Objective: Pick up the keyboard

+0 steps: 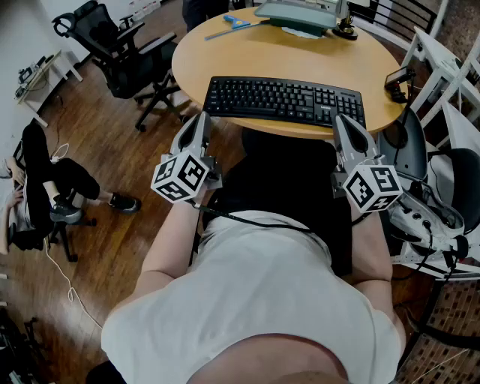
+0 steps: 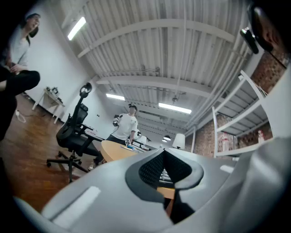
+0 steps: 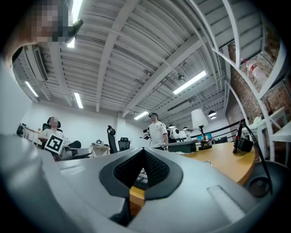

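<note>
White-shirted torso [image 1: 255, 300] foremost; left claw [image 1: 203, 118] and right claw [image 1: 343, 120], each pressed together, just short of keyboard [image 1: 285, 100] ends at near desk [image 1: 262, 56] edge.

The fingers [image 2: 145, 175] of the left gripper [image 1: 202, 118] fill the lower half of its own view, and the keyboard [image 2: 165, 175] shows only as a sliver of keys through their notch. The right gripper view is the same. From the head view, the tip of the right gripper [image 1: 345, 121] covers part of the keyboard's near edge. The picture's top cuts off the tabletop [image 1: 225, 60] at its far side. A grey-green thing [image 1: 300, 13] there is too cropped to name.
</note>
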Available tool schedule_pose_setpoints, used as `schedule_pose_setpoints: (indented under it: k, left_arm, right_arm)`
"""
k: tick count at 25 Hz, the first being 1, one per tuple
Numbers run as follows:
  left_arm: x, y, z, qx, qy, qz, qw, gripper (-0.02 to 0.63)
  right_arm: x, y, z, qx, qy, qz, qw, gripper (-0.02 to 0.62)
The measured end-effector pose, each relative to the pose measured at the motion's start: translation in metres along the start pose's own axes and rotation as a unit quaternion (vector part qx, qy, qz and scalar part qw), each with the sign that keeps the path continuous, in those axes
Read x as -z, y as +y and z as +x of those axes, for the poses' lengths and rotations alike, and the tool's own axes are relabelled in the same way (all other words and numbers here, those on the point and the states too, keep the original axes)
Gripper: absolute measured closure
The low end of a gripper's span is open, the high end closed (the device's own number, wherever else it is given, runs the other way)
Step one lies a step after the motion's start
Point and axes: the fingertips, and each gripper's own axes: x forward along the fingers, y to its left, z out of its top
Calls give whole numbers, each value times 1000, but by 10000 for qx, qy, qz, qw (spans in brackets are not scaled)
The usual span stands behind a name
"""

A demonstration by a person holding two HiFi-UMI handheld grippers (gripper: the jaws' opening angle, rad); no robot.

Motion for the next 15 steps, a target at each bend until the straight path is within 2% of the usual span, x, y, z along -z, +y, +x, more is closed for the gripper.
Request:
schedule_pose_setpoints:
  k: [1,2,4,6,8,10,12,13,15]
  left_arm:
    - [-8,6,6,22,-181,-177,9997,586]
    - [-15,12,12,51,-334,-350,9988,535]
    - [-18,19,21,138,-455,-692,9965,403]
    - [-10,23,27,238,-363,-1125,9927,381]
    - [3,30,34,203,-200,-1710,9849,359]
    - [22,45,42,-37,30,-2518,9678,351]
    - [44,62,49,-325,302,-3270,9440,351]
    - [53,66,52,-409,422,-3523,9341,351]
    - [68,65,57,-422,634,-3838,9203,364]
  right_arm:
    - [-4,-2,4,38,-78,-14,10000,595]
    - [-7,-4,7,73,-142,-24,9999,595]
    - [-8,-6,12,117,-194,-21,9997,595]
    - [-5,-6,14,121,-165,3,9998,595]
    - [-4,-5,15,107,-138,15,9998,595]
    - [-5,-5,15,104,-147,2,9998,595]
    - [-6,-6,14,120,-157,-2,9998,595]
    - [-6,-6,13,130,-156,4,9998,595]
    - [-6,-8,12,142,-151,21,9998,595]
